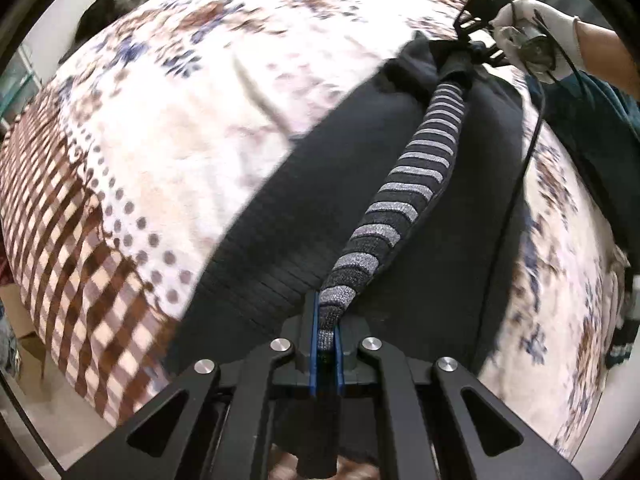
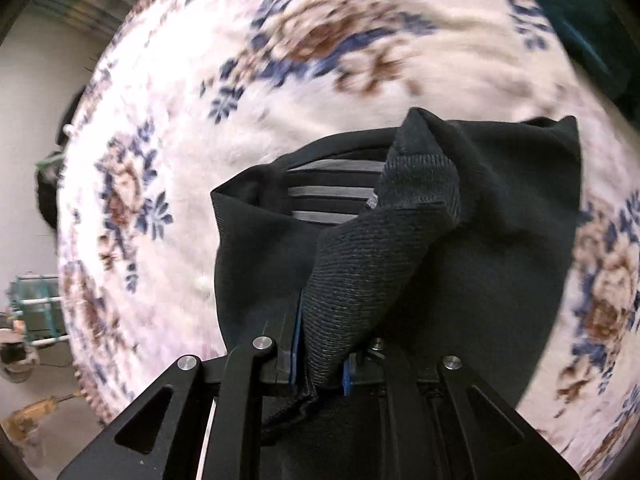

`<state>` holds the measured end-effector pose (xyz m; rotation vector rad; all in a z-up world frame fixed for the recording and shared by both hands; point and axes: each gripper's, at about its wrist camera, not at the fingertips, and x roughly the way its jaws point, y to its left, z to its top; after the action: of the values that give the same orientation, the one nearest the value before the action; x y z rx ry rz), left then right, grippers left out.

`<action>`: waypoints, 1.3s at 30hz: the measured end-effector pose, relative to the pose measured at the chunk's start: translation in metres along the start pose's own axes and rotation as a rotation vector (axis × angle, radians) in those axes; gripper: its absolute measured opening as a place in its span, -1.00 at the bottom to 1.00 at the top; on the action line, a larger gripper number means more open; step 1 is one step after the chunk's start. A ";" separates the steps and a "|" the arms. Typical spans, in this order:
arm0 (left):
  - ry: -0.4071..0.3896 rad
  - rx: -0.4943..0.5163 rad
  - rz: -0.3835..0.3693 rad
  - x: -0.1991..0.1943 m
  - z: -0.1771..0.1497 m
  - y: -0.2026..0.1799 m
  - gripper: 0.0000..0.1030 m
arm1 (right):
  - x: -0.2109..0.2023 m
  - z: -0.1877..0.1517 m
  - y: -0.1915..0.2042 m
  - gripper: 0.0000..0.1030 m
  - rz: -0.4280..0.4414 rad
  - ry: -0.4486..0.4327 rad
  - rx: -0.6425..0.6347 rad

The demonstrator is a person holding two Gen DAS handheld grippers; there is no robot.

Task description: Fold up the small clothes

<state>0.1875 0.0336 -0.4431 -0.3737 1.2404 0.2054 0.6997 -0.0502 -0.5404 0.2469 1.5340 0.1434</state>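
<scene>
A dark sock with grey stripes (image 1: 412,184) is stretched taut in the air between my two grippers. My left gripper (image 1: 328,336) is shut on its striped end, low in the left wrist view. The right gripper (image 1: 476,50), held by a white-gloved hand (image 1: 532,28), pinches the sock's far plain dark end at the upper right. In the right wrist view my right gripper (image 2: 320,360) is shut on that knitted dark end (image 2: 372,264), with the stripes (image 2: 332,192) showing beyond. A black garment (image 1: 288,240) lies flat under the sock on the bed.
The floral blanket (image 1: 200,92) covers the bed, with a brown checked part (image 1: 60,240) at the left. A teal cloth (image 1: 592,120) lies at the right edge. A black cable (image 1: 520,176) hangs from the right gripper. Floor and a rack (image 2: 36,308) show left of the bed.
</scene>
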 end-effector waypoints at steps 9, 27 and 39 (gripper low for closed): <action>0.086 -0.126 -0.106 0.026 0.009 0.046 -0.83 | 0.033 0.009 0.029 -0.38 -0.078 0.047 0.098; 0.091 -0.098 -0.128 0.007 0.018 0.056 0.06 | -0.029 -0.071 0.006 0.39 0.139 0.108 -0.174; 0.161 -0.195 0.006 0.040 0.009 0.084 0.05 | 0.042 -0.176 0.055 0.39 0.269 0.425 -0.195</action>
<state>0.1787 0.1126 -0.4921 -0.5637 1.3842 0.3078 0.5291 0.0255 -0.5710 0.2783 1.8874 0.5857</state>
